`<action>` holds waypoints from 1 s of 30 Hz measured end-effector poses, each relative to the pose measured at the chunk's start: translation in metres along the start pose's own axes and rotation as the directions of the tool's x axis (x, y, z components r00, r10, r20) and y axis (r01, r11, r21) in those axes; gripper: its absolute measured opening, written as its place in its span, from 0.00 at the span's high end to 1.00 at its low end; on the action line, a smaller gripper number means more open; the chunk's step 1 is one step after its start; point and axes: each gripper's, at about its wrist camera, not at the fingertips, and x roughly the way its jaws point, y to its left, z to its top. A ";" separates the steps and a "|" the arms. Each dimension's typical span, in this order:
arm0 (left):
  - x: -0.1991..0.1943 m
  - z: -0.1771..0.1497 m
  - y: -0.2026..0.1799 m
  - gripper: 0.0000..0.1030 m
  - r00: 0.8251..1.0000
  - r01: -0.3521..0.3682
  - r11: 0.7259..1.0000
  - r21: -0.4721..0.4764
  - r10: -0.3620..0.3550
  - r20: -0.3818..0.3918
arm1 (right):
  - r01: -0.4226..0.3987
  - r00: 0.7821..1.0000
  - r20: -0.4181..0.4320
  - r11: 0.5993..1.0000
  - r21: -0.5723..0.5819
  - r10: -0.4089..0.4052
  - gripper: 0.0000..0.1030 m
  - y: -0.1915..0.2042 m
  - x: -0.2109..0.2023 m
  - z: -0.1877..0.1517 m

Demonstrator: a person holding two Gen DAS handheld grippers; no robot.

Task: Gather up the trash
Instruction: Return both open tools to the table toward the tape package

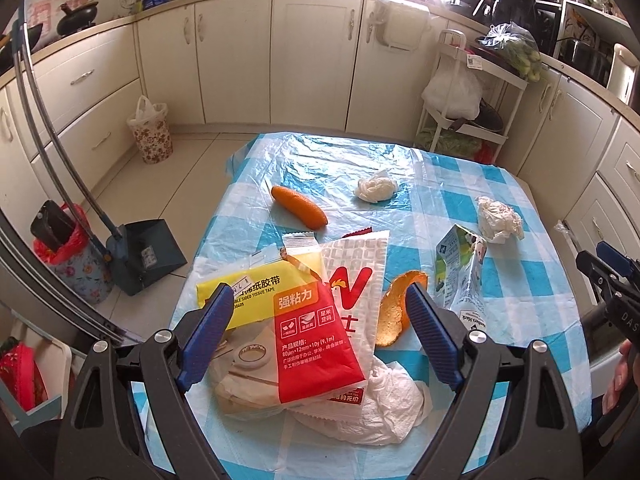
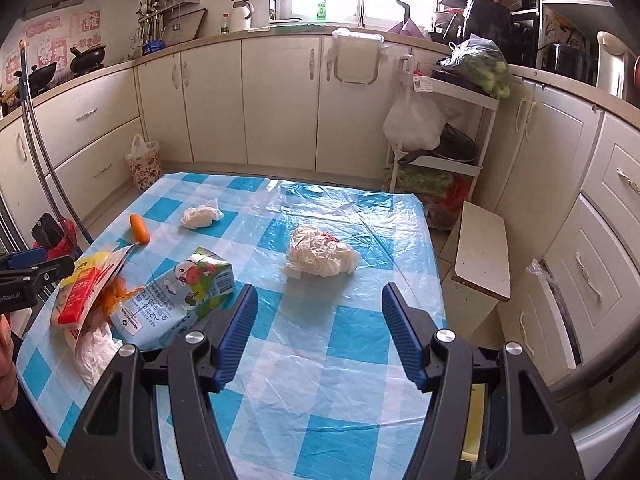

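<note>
Both grippers stood open over the trash on the checked table, holding nothing

Left wrist view: the left gripper (image 1: pixel 320 292) was spread wide and empty above a pile made up of a red-and-yellow tape packet (image 1: pixel 304 320), a white wrapper (image 1: pixel 356 280) and a crumpled napkin (image 1: pixel 384 404); an orange peel (image 1: pixel 394 308) lay just beside its right finger, with a carrot (image 1: pixel 299 207) and a milk carton (image 1: pixel 462 268) farther out. Right wrist view: the right gripper (image 2: pixel 316 308) was equally wide and empty, the carton (image 2: pixel 188 292) lay near its left finger, and a crumpled plastic bag (image 2: pixel 320 254) and a tissue wad (image 2: pixel 200 215) lay beyond on the tablecloth (image 2: pixel 320 380)
</note>
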 end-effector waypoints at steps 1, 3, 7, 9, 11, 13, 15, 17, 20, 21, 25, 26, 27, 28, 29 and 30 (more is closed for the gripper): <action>0.001 0.000 -0.001 0.18 1.000 -0.003 1.000 0.003 0.003 -0.002 | -0.002 1.000 -0.001 1.000 0.004 0.002 0.39 -0.001 0.000 0.000; 0.002 0.000 0.000 0.18 1.000 -0.006 1.000 0.005 0.006 -0.004 | -0.002 1.000 0.001 1.000 0.006 0.002 0.39 -0.001 0.000 0.000; 0.004 0.000 0.001 0.18 1.000 -0.007 1.000 -0.003 0.007 -0.012 | -0.004 1.000 -0.001 1.000 0.000 0.004 0.39 0.000 0.001 -0.001; 0.005 0.000 0.003 0.18 1.000 -0.005 1.000 -0.010 0.005 -0.017 | -0.002 1.000 -0.003 1.000 -0.005 0.002 0.39 0.001 0.002 -0.001; 0.006 0.001 0.004 0.18 1.000 -0.007 1.000 -0.013 0.006 -0.019 | -0.002 1.000 -0.004 1.000 -0.006 0.002 0.39 0.001 0.002 -0.001; 0.006 0.001 0.006 0.18 1.000 -0.010 1.000 -0.012 0.010 -0.017 | -0.003 1.000 -0.005 1.000 -0.005 0.003 0.39 0.001 0.003 -0.001; 0.006 0.000 0.007 0.18 1.000 -0.014 1.000 -0.010 0.013 -0.017 | -0.004 1.000 -0.008 1.000 -0.005 0.004 0.39 0.001 0.003 -0.001; 0.007 0.000 0.010 0.18 1.000 -0.017 1.000 -0.013 0.016 -0.019 | -0.006 1.000 -0.010 1.000 -0.004 0.006 0.39 0.001 0.004 -0.001; 0.008 -0.001 0.016 0.18 0.999 -0.026 1.000 -0.012 0.026 -0.025 | -0.033 0.999 -0.018 0.999 0.015 0.033 0.39 -0.001 0.005 -0.002; 0.008 -0.002 0.017 0.18 0.999 -0.028 1.000 -0.013 0.027 -0.028 | -0.046 0.999 -0.021 0.999 0.028 0.047 0.39 -0.003 0.006 -0.002; 0.009 -0.005 0.024 0.18 0.998 -0.040 0.999 -0.002 0.039 -0.041 | -0.090 0.995 -0.031 0.993 0.077 0.092 0.39 -0.010 0.007 -0.002; 0.010 -0.005 0.025 0.18 0.998 -0.047 0.999 0.002 0.047 -0.045 | -0.098 0.994 -0.033 0.991 0.086 0.101 0.39 -0.011 0.007 -0.003; 0.012 -0.006 0.027 0.18 0.997 -0.052 0.999 0.003 0.052 -0.050 | -0.106 0.993 -0.036 0.990 0.095 0.110 0.39 -0.012 0.008 -0.003; 0.014 -0.007 0.029 0.18 0.997 -0.054 0.999 0.003 0.054 -0.061 | -0.111 0.993 -0.038 0.989 0.099 0.115 0.39 -0.012 0.008 -0.004; 0.015 -0.007 0.030 0.18 0.996 -0.050 0.999 0.004 0.050 -0.072 | -0.117 0.992 -0.041 0.988 0.102 0.122 0.39 -0.011 0.009 -0.004; 0.017 -0.008 0.030 0.18 0.996 -0.038 0.999 0.006 0.039 -0.084 | -0.123 0.991 -0.042 0.987 0.103 0.128 0.39 -0.011 0.009 -0.004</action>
